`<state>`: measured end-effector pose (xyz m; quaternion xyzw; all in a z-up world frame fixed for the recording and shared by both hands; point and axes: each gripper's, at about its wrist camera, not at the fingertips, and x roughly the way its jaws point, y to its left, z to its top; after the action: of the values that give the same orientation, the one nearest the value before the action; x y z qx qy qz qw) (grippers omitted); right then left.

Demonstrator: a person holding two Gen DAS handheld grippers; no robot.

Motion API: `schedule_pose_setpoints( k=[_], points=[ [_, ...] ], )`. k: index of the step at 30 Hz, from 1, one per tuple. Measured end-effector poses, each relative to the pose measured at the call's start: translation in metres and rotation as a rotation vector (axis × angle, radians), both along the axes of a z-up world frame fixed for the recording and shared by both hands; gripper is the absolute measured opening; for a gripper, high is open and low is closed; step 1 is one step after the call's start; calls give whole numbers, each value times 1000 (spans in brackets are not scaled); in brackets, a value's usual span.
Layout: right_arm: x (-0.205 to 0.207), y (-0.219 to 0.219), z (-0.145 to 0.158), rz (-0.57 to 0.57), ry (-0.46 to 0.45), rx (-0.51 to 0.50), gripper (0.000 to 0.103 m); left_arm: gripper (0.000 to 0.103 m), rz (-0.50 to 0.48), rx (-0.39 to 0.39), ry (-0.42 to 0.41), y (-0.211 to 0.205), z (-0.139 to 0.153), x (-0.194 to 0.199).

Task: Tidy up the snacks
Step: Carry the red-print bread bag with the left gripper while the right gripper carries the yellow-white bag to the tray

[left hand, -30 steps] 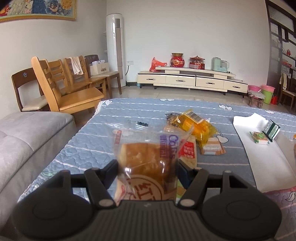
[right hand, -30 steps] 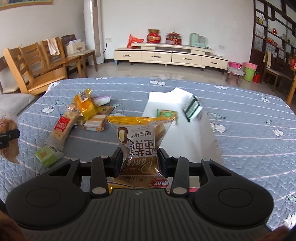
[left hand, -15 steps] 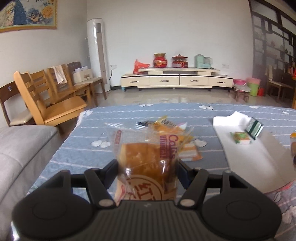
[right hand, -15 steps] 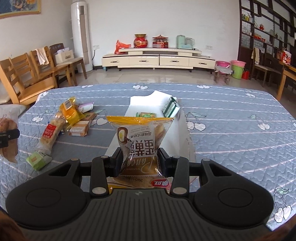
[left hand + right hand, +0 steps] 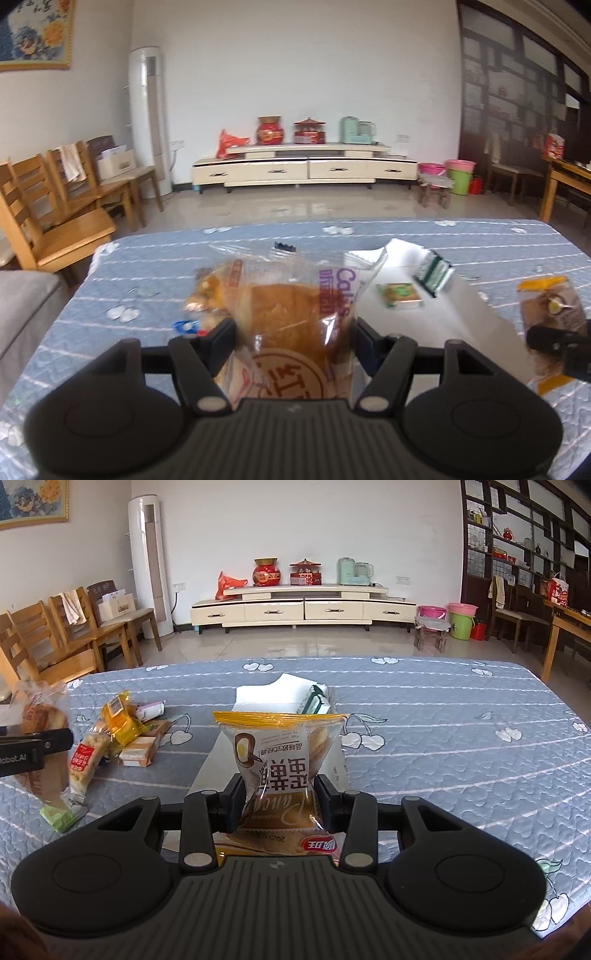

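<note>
My left gripper (image 5: pixel 293 338) is shut on a clear-wrapped bread bun (image 5: pixel 291 314) with red and purple print, held above the quilted table. In the right wrist view my right gripper (image 5: pixel 279 799) is shut on a gold and white pancake packet (image 5: pixel 280 757), held upright. A white box (image 5: pixel 436 306) lies open on the table to the right of the bun, holding a small green snack pack (image 5: pixel 400 295) and a green striped pack (image 5: pixel 432 271). The same white box (image 5: pixel 258 698) shows behind the pancake packet. The left gripper (image 5: pixel 55 738) with its bun appears at the left edge of that view.
A pile of loose snacks (image 5: pixel 122 734) lies on the grey-blue quilted tablecloth (image 5: pixel 443 738), with a small green pack (image 5: pixel 61 816) nearer the front. Wooden chairs (image 5: pixel 55 206) stand off the table's far left corner and a grey sofa (image 5: pixel 22 306) at the left.
The left gripper has swung right with the bun, so the white box now lies close beside it and the snack pile is mostly hidden. The right gripper shifted slightly, packet still gripped.
</note>
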<state>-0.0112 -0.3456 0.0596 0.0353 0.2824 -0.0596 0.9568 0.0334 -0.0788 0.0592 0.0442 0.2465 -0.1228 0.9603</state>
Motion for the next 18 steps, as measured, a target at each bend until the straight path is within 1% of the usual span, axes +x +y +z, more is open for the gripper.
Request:
schedule_pose_setpoints(
  k=[8,18],
  points=[
    [1,-2,-3,-15,-4,16,50,67,-71,7,-9,-34,4,-2],
    [8,-1,-2,-29,-12,24,50,67,-111,13,5,-58,2,3]
  ],
)
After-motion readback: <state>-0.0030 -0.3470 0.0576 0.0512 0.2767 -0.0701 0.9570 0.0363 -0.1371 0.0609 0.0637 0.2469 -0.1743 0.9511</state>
